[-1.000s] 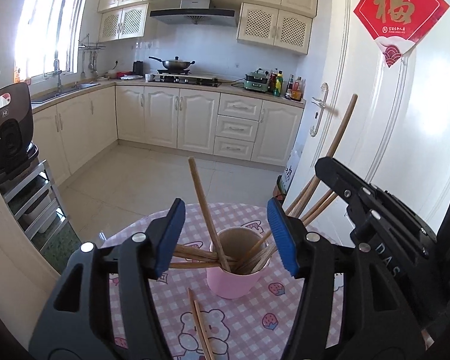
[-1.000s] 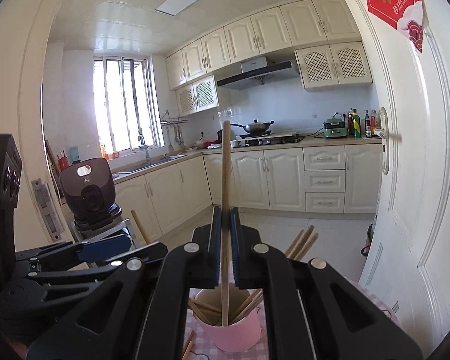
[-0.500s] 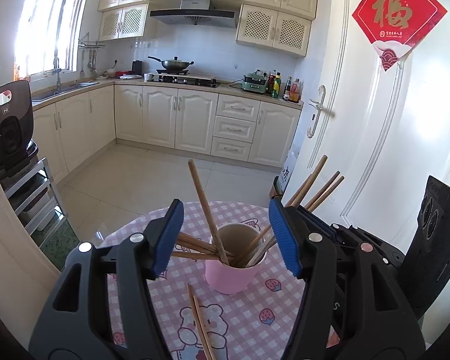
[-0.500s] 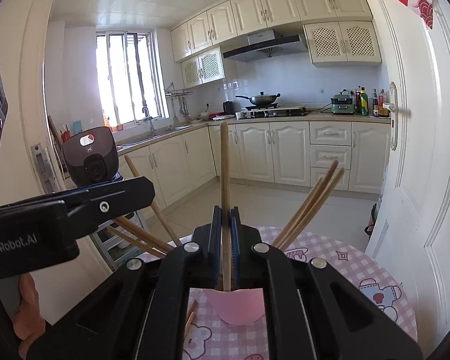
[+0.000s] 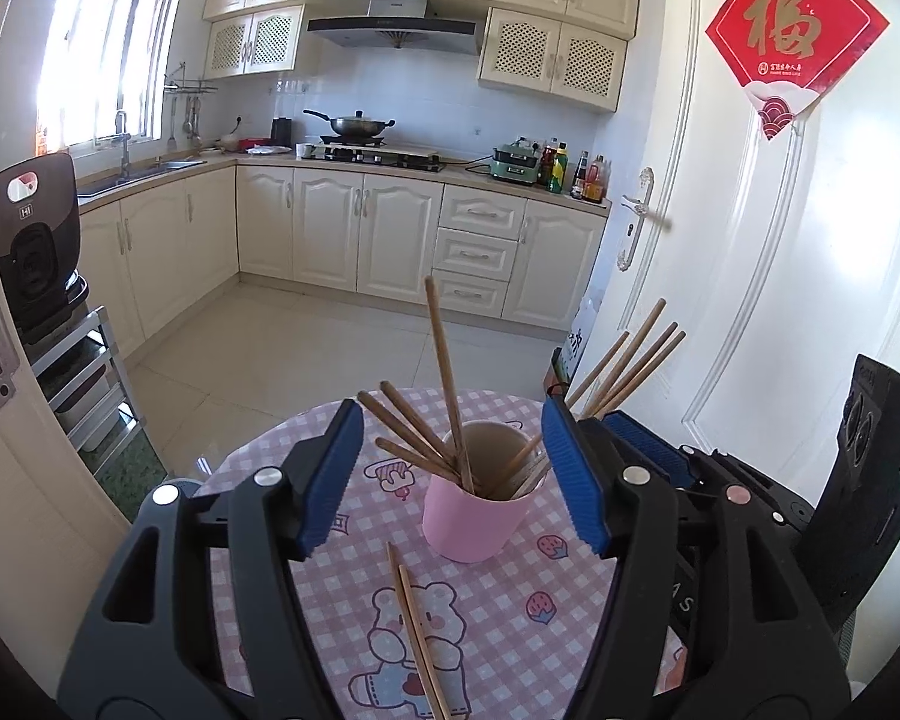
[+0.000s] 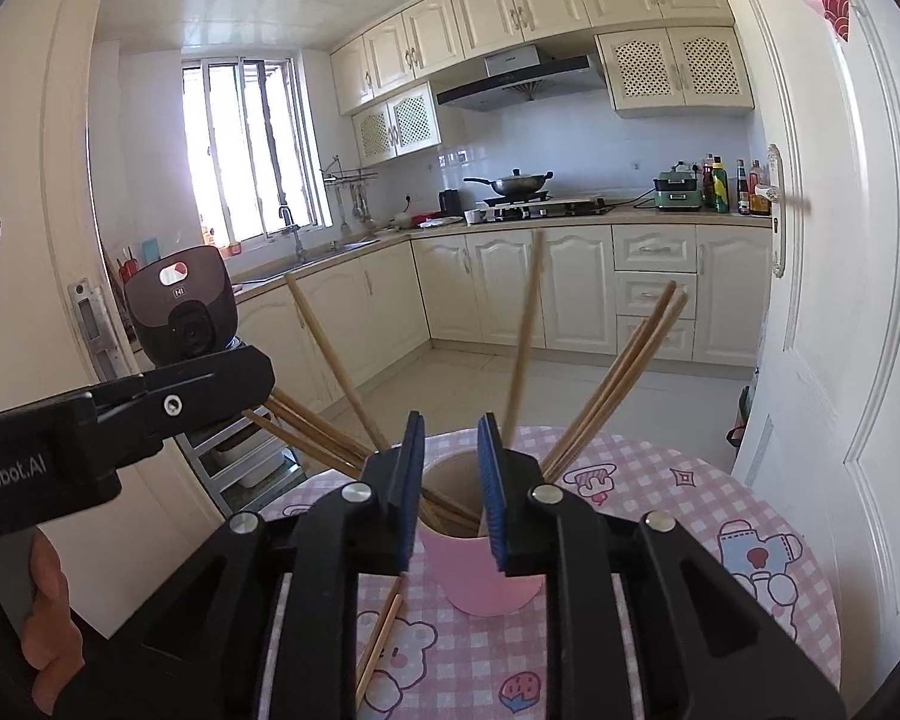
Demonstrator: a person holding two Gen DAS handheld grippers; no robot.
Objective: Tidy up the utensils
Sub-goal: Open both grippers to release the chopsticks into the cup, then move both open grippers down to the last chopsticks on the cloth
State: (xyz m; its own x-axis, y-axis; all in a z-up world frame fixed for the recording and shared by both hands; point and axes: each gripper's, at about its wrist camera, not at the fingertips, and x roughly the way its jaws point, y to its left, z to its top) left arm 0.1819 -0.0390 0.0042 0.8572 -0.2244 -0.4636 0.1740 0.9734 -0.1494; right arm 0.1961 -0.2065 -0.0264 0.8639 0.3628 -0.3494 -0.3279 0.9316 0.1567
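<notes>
Home kitchen: cabinets (image 5: 330,234), stove (image 5: 378,156), range hood (image 5: 390,30).

Strong daylight pours through the barred kitchen window (image 5: 108,42), overexposing its panes into white glare. Both views bow heavily at dark vignetted edges. One upright wooden chopstick (image 6: 525,336) is motion-blurred; the glossy white door (image 5: 750,276) reflects soft light.

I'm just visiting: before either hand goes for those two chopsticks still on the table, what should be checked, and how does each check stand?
1. Left gripper open and empty: ok.
2. Right gripper empty, jaws apart: ok.
3. Pink cup upright on the table: ok.
4. Two loose chopsticks lying in front of the cup, unobstructed: ok.
5. Room in the cup for more: ok, its middle looks free.
6. Blurred chopstick settled in the cup: cannot tell.
</notes>
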